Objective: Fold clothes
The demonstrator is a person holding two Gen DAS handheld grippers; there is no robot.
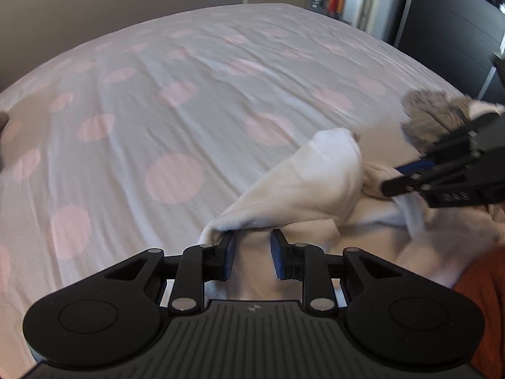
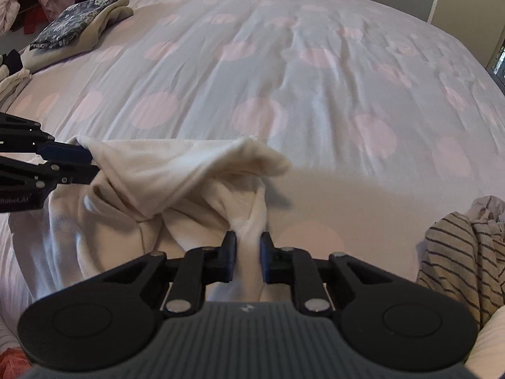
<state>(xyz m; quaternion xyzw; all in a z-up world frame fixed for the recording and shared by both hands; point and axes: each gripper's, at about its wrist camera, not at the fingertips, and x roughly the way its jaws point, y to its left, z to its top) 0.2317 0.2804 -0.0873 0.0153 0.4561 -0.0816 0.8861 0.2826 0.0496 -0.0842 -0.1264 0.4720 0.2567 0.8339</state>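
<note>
Light: soft, even daylight on the bed point(image 2: 315, 79)
Shadows: a gentle one beside the cream garment point(image 2: 189, 173) (right wrist view)
Blur: motion smear throughout
Edges: fisheye-curved, dark corners

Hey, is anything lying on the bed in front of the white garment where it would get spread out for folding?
Nothing visible does. The white garment hangs bunched between the left gripper and right gripper, and the polka-dot sheet ahead is bare. The striped garment and folded pile lie off to the sides.

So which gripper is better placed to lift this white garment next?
Right, I'd say. The right gripper has the white garment bunched between its pads; the left gripper only touches an edge, with its grip unclear.
</note>
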